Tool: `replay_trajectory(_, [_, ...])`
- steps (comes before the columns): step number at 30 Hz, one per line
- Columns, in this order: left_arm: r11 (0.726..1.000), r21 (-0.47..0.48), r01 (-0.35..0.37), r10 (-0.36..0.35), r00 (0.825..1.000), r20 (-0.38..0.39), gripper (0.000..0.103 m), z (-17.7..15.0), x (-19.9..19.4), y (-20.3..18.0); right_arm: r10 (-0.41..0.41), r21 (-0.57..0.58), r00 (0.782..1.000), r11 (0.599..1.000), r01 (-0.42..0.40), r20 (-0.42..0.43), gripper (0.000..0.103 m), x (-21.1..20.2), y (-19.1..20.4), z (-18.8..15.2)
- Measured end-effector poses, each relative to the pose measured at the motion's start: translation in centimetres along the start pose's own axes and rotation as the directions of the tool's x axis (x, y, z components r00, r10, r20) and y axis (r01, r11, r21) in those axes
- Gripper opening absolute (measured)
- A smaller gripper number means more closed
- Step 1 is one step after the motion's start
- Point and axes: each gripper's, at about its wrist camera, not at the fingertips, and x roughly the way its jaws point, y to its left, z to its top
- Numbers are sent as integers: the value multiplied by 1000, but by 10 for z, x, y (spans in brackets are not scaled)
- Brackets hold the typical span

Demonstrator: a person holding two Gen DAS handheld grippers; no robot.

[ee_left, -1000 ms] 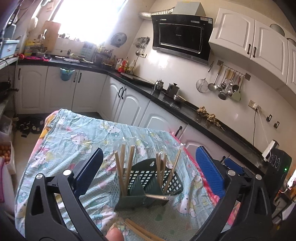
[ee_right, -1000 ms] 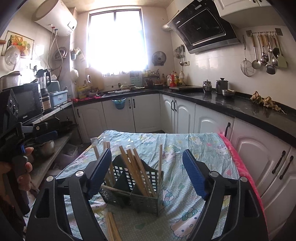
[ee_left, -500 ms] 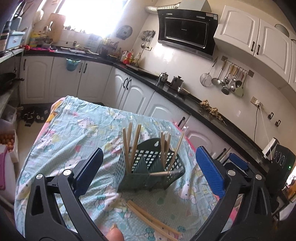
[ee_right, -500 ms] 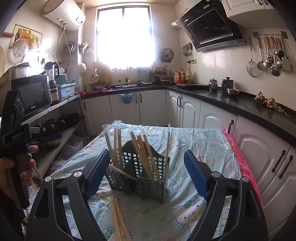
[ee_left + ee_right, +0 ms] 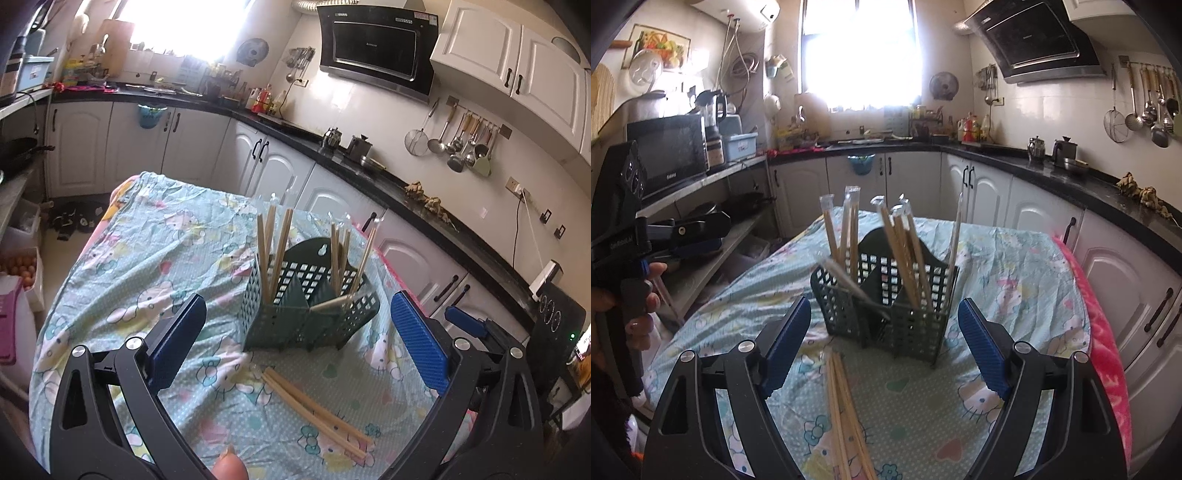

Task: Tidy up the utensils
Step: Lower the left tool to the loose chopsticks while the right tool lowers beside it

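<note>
Left-wrist view only: white wall cupboards [image 5: 517, 62] at 1 o'clock; egg carton [image 5: 18, 267] on the floor at 9 o'clock; the other gripper's blue tip at 3 o'clock; a fingertip [image 5: 229, 467] at 6 o'clock.
Right-wrist view only: microwave [image 5: 666, 153] on a shelf at 10 o'clock; window [image 5: 860, 55] at 12 o'clock; the person's hand [image 5: 631, 306] on the left gripper's handle at 9 o'clock.
Left gripper [image 5: 297, 336]: blue fingers [image 5: 177, 341] wide apart, nothing between the pads, above the cloth.
Right gripper [image 5: 884, 345]: fingers [image 5: 786, 341] wide apart, nothing gripped; loose sticks lie below the gap.
Basket [image 5: 291, 321]: dark green perforated caddy, upright on the cloth, table centre, at 12 o'clock of both grippers; inner dividers make several compartments.
Basket contents: wooden chopsticks [image 5: 271, 253] in clear sleeves, standing near upright, tips up, slightly fanned. Left-wrist view: one cluster in the left compartment, another [image 5: 341, 254] in the right. One wrapped stick [image 5: 849, 282] lies tilted across the rim.
Loose chopsticks [image 5: 314, 411]: a few flat on the cloth, just in front of the basket, apart from it. Long axis in the left-wrist view runs 10 to 4 o'clock; in the right-wrist view [image 5: 846, 417] it runs nearly 12 to 6 o'clock, toward the camera.
Cloth [image 5: 147, 266]: pale blue cartoon print, covers the table.
Countertop [image 5: 1071, 181]: black, with kettles; ladles [image 5: 1148, 107] hang above.
</note>
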Motion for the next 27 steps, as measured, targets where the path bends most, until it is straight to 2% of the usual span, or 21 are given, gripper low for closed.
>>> replay_trajectory(8, [1000, -16, -16, 15, 999, -46, 92, -17, 9, 7, 9, -17, 998, 1000, -10, -54, 79, 10, 2, -14])
replay_trajectory(17, [998, -31, -53, 49, 993, -111, 92, -40, 25, 19, 24, -32, 987, 999, -29, -156, 78, 32, -4, -35])
replay_trajectory(22, [997, -41, -71, 63, 984, -166, 92, -55, 42, 28, 50, -35, 968, 998, -60, -245, 55, 52, -3, -50])
replay_trajectory(25, [995, -58, -80, 66, 975, -211, 92, -64, 56, 33, 70, -59, 954, 994, -91, -292, 46, 63, 4, -60])
replay_trajectory(26, [995, -62, -81, 65, 972, -226, 88, -67, 60, 35, 85, -62, 947, 992, -109, -309, 45, 68, 7, -64])
replay_trajectory(27, [994, -70, -80, 61, 968, -244, 81, -70, 66, 37, 96, -61, 943, 991, -121, -319, 43, 71, 10, -66])
